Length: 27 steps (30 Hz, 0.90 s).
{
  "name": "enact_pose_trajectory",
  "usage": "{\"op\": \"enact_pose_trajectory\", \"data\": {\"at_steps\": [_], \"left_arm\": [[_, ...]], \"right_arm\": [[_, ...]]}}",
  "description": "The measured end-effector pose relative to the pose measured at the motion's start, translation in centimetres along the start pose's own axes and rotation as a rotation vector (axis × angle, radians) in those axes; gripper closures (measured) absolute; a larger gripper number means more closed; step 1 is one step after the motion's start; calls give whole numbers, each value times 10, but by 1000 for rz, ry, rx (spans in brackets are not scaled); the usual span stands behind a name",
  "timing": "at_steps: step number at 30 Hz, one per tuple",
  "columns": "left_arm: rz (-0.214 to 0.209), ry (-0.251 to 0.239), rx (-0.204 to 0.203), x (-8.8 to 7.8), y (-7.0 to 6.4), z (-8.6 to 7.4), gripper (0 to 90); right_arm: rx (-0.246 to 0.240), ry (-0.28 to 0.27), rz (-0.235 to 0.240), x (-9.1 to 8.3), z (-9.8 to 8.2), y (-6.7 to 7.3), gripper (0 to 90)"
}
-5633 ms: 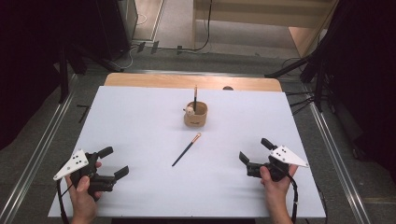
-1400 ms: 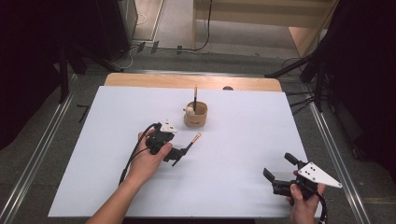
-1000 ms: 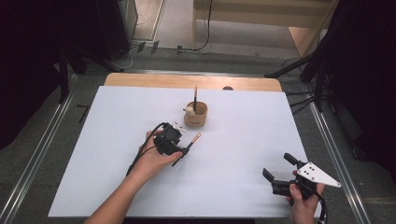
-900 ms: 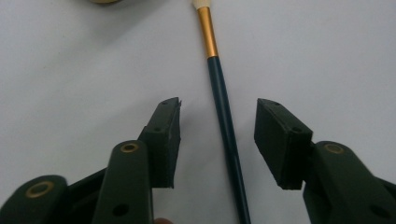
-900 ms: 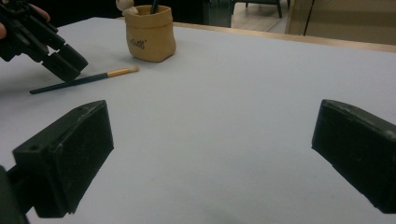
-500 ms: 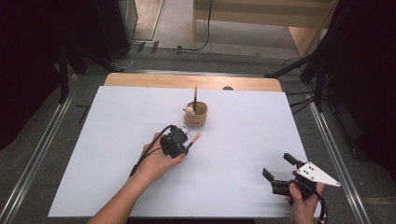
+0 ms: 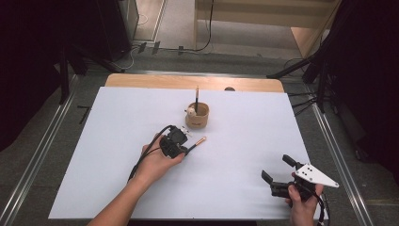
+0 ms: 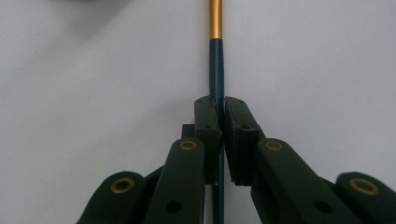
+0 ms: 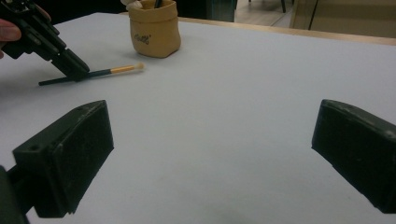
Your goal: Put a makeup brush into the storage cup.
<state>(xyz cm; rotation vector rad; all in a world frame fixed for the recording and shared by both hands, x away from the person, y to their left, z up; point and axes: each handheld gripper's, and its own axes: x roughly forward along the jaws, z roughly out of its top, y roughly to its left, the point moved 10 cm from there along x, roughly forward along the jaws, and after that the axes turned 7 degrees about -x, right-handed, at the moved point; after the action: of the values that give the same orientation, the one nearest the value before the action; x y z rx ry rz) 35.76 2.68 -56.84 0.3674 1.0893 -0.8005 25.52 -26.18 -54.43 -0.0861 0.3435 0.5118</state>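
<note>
L claw point(image 8: 220, 116) clamped on brush point(image 8: 216, 56)

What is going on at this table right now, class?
A person works at a white table with a gripper in each hand. The left gripper has just been closing and now pinches the dark handle of a thin brush lying flat on the table, near a small tan pot that holds another brush. The right gripper rests near the table's front edge, jaws open, holding nothing.

Brush point(image 8: 216, 70) tip cut off at top edge (left gripper view).
</note>
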Motion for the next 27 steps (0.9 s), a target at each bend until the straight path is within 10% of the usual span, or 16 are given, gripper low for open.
{"op": "enact_pose_trajectory", "data": {"at_steps": [27], "left_arm": [[-88, -351, -74, -49, -9, 20, 858]], "right_arm": [[69, -21, 41, 40, 44, 52, 0]]}}
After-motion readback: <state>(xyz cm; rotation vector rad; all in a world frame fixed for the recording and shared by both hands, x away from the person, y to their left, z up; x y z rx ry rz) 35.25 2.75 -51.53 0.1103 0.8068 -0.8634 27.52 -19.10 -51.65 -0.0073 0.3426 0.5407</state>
